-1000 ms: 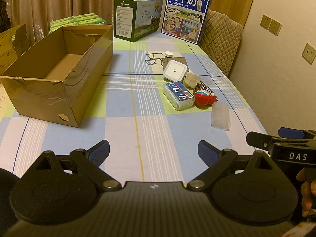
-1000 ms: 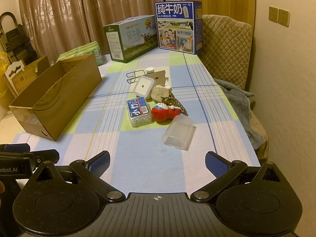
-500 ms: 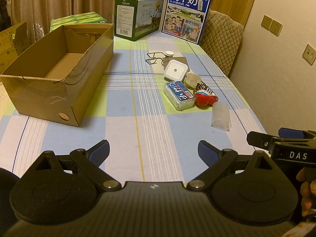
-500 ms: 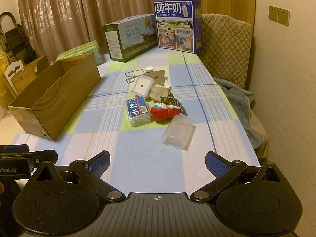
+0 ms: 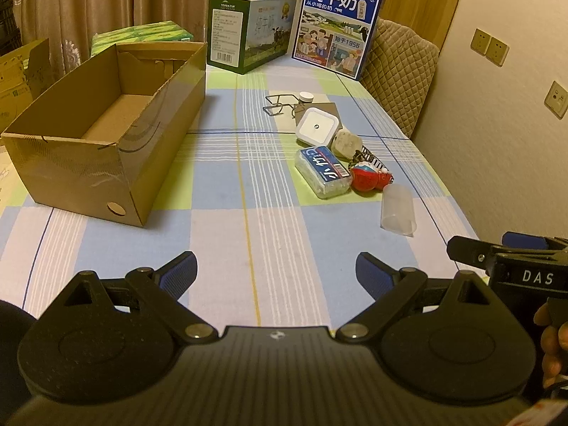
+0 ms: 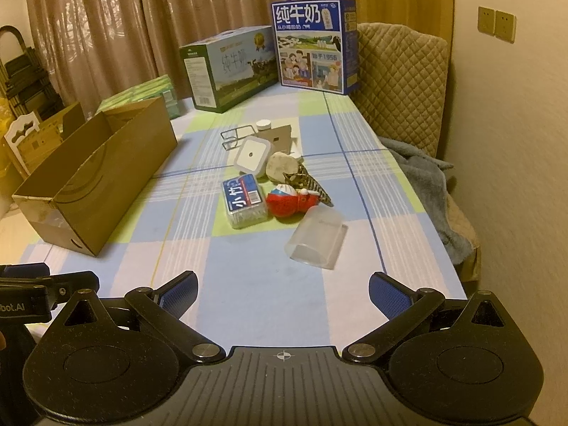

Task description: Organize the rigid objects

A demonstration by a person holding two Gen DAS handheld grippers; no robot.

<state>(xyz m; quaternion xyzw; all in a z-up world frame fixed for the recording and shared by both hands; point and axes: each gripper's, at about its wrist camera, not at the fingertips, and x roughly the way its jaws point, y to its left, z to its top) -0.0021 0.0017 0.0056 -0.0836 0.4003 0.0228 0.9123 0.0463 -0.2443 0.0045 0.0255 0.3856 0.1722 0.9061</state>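
Observation:
An open cardboard box (image 5: 103, 142) (image 6: 96, 181) stands on the left of the checked table. A cluster of small objects lies mid-right: a clear plastic cup (image 5: 397, 210) (image 6: 317, 236) on its side, a red toy (image 5: 369, 179) (image 6: 287, 200), a blue-labelled clear case (image 5: 322, 170) (image 6: 244, 200), a white square device (image 5: 316, 126) (image 6: 252, 154), a pale lump (image 6: 282, 167) and a wire frame (image 5: 280, 104). My left gripper (image 5: 277, 275) is open and empty above the near table. My right gripper (image 6: 282, 289) is open and empty, just short of the cup.
Two milk cartons, green (image 5: 248, 32) and blue (image 5: 337, 28), stand at the table's far end. A quilted chair (image 6: 401, 81) and grey cloth (image 6: 426, 181) lie along the right edge by the wall. Green packs (image 5: 142, 35) sit behind the box.
Both grippers have edged slightly forward and stay open. Nothing on the table has moved.

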